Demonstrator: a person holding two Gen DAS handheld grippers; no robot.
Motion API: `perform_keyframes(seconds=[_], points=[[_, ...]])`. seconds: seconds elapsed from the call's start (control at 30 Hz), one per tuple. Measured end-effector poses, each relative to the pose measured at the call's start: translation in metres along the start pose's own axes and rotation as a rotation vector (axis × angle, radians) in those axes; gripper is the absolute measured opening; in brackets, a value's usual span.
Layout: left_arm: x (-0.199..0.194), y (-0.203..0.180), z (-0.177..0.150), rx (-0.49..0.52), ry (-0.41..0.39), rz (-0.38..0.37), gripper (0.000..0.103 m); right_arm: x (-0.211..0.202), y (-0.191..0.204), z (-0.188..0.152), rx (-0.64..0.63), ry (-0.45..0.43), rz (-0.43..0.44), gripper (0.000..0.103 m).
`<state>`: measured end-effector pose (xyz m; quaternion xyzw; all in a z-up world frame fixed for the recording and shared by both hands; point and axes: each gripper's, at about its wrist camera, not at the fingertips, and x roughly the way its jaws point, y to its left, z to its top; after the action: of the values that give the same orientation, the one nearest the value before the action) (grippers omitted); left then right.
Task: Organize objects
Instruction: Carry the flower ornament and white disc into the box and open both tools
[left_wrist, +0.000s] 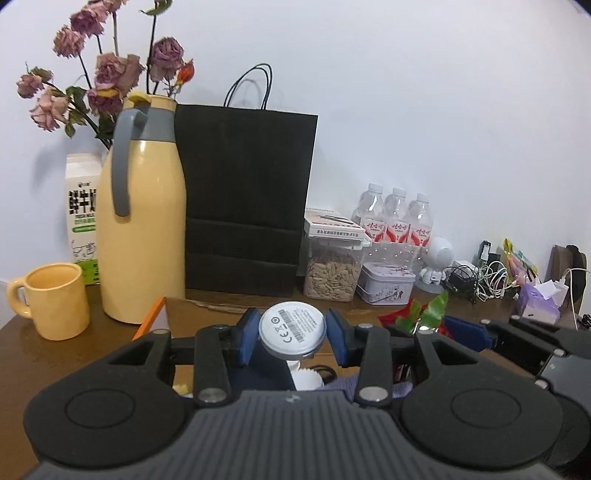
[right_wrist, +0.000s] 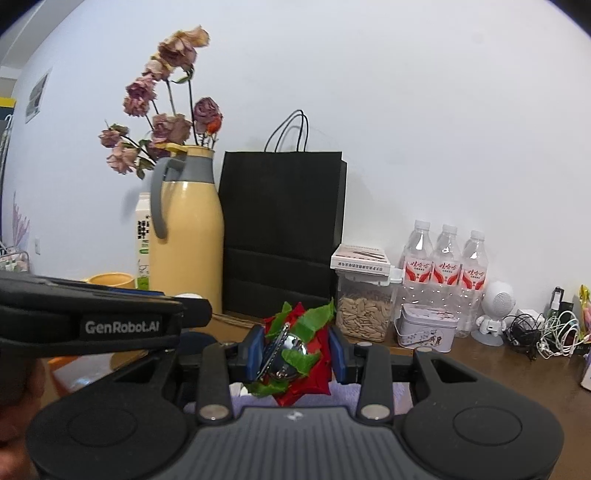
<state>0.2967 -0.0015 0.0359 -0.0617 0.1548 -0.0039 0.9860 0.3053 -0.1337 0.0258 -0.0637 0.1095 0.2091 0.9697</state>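
Discs first: between the blue pads of our left gripper (left_wrist: 292, 334) we pinch a round white device (left_wrist: 292, 329), its flat labelled underside tilted up toward the camera, printed with a barcode and small marks. Its axis runs roughly along the fingers, so the pads bear on its smooth rim from either side. It looks like hard plastic with a grey band, slippery at the edge.

In our right gripper (right_wrist: 296, 349) the jaws are closed on a red and green artificial flower (right_wrist: 301, 334), soft fabric petals and leaves bunched around a shiny metal piece whose exact form we cannot make out. The pads press the petals, not anything rigid, so we judge this hold the looser of the two.

Both loads hang above the near edge of the brown table (right_wrist: 480, 365), over a jumble we see only in part: something purple and something white below. The two grippers are side by side, the left one's black body crossing the left of the right wrist view.

Along the back edge, against the wall, stand a yellow jug (left_wrist: 144, 229), a yellow mug (left_wrist: 57, 299), a black paper bag (left_wrist: 243, 199), a clear jar of seeds (left_wrist: 332, 275) and a patterned tin (left_wrist: 386, 282).

Any set-down spot lies ahead of both jaws; the left is nearer the jug end, the right nearer the tin.
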Motion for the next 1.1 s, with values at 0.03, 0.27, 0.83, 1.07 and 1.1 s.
perform_keyframes(seconds=[0.03,0.27,0.83,1.07,1.1], points=[[0.005,0.0,0.001,0.003,0.001,-0.002,0.041,0.004,0.0,-0.001,-0.001,0.007,0.0,0.036],[0.024,0.0,-0.002,0.024,0.025,-0.002,0.041,0.018,-0.007,-0.011,0.019,0.055,-0.003,0.036],[0.018,0.019,0.003,-0.01,-0.012,0.092,0.103,0.015,-0.017,-0.018,0.066,0.069,-0.055,0.103],[0.005,0.02,0.003,0.0,-0.029,0.096,0.103,0.006,-0.016,-0.015,0.07,0.061,-0.057,0.103],[0.001,0.021,0.004,0.0,-0.031,0.098,0.103,0.004,-0.016,-0.015,0.072,0.057,-0.056,0.103]])
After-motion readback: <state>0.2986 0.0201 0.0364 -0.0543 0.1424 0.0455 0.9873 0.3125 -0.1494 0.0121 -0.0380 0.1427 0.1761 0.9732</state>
